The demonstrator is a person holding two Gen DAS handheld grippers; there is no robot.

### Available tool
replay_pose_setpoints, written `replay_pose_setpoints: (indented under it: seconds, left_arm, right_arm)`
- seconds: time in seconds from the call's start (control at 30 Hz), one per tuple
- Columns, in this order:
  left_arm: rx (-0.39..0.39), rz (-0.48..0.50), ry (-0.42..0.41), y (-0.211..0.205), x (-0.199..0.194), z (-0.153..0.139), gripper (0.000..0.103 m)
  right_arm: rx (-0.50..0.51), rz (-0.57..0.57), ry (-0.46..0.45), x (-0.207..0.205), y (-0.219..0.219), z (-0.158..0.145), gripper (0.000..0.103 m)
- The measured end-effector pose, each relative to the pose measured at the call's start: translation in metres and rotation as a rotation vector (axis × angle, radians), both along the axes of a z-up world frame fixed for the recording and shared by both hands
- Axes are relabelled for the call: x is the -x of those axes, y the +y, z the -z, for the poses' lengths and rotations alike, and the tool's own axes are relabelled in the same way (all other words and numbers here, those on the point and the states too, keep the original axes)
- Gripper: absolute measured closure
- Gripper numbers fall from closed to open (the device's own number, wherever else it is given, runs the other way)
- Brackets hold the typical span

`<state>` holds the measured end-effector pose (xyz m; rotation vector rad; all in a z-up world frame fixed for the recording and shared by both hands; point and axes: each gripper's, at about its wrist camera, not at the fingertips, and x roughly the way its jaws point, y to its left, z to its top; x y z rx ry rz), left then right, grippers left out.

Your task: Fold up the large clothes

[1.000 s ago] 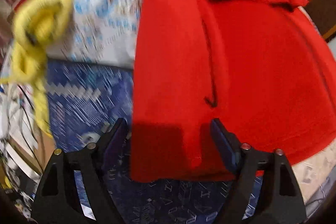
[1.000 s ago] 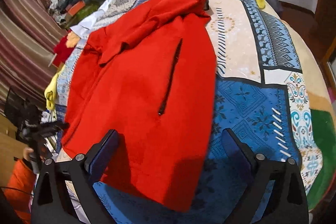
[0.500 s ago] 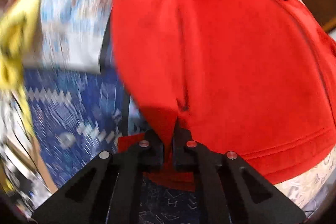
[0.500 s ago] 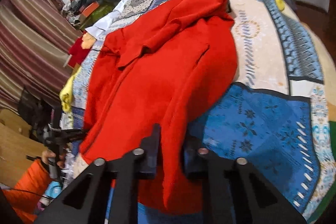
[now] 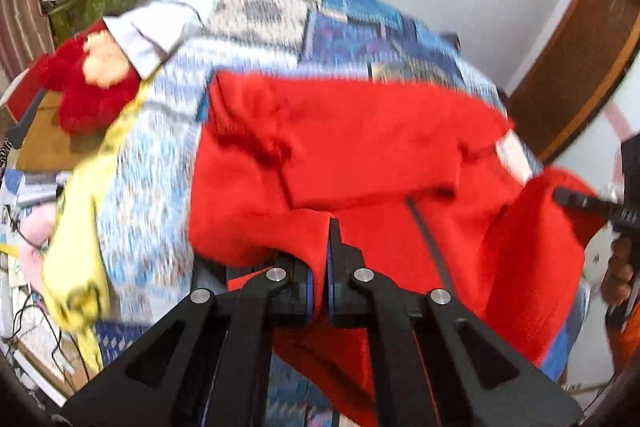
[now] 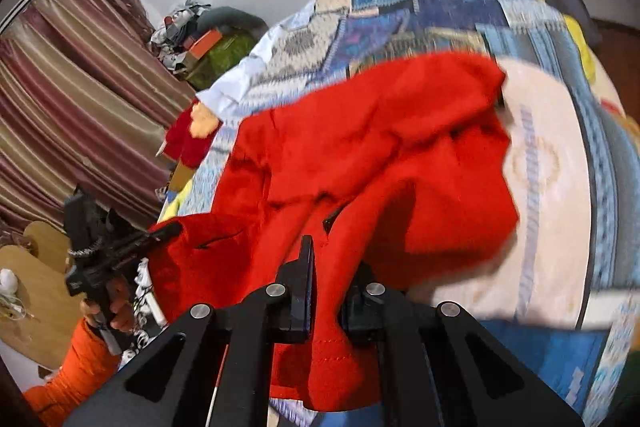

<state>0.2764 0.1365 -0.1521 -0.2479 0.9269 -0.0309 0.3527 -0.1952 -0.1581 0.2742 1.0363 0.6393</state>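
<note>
Claws (image 5: 319, 283) (image 6: 326, 291) raised, each pinching red garment (image 5: 360, 155)

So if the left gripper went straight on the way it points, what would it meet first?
Probably more of the red fleece jacket that the left gripper already pinches; its bunched folds lie directly ahead, though depth is unclear.

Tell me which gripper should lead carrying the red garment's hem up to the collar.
Neither clearly; both should move together. The left gripper and the right gripper are each shut on the red garment, lifted off the patterned bedspread. The right has open bedspread beside it, a slight edge.
</note>
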Motion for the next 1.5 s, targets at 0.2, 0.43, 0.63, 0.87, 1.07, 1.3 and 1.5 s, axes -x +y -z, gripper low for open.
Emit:
replay_pose_setpoints:
  seconds: [0.2, 0.43, 0.63, 0.87, 1.07, 1.3, 1.5]
  left_arm:
    - [-0.009, -0.126, -0.073, 0.038, -0.059, -0.023, 0.099]
    - [-0.004, -0.304, -0.051, 0.096, -0.14, 0.004, 0.099]
    - [-0.088, -0.323, 0.082, 0.105, -0.205, 0.062, 0.099]
    - [-0.175, -0.301, 0.164, 0.101, -0.222, 0.104, 0.097]
    - [-0.278, -0.274, 0.197, 0.087, -0.229, 0.109, 0.094]
    - [-0.319, -0.316, 0.251, 0.088, -0.233, 0.112, 0.094]
    - [-0.42, -0.155, 0.196, 0.057, -0.221, 0.079, 0.072]
  right_arm:
    - [0.027, 0.07, -0.07, -0.056, -0.001, -0.018, 0.096]
    - [0.074, 0.198, -0.067, -0.146, -0.008, -0.007, 0.096]
    - [0.172, 0.244, -0.036, -0.208, 0.001, 0.027, 0.096]
    - [0.01, 0.142, 0.119, -0.231, -0.031, 0.054, 0.095]
    - [0.018, 0.049, 0.134, -0.221, -0.043, 0.032, 0.095]
    - [0.257, 0.21, -0.042, -0.205, -0.071, -0.013, 0.095]
    - [0.316, 0.328, -0.069, -0.18, -0.128, -0.03, 0.095]
